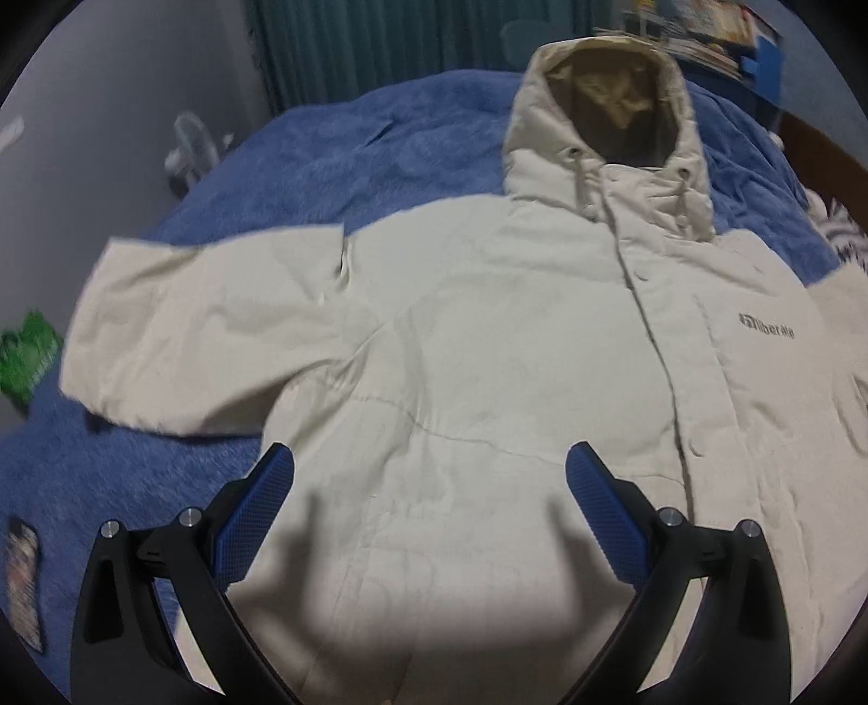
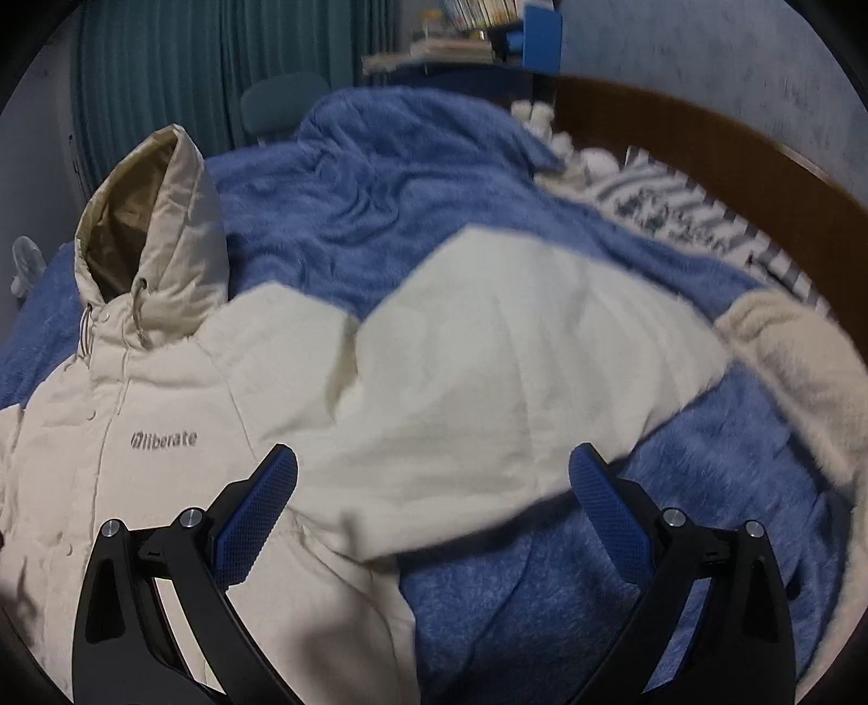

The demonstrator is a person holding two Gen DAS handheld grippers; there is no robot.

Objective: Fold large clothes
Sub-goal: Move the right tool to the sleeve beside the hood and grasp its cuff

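on the blue blanket a cream jacket lies flat; left gripper and right gripper fingers apart, empty.

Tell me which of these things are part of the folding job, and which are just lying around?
For the job:
jacket
left gripper, open above it
right gripper, open over a sleeve

Lying about:
blanket
green packet
fan
books
striped cloth
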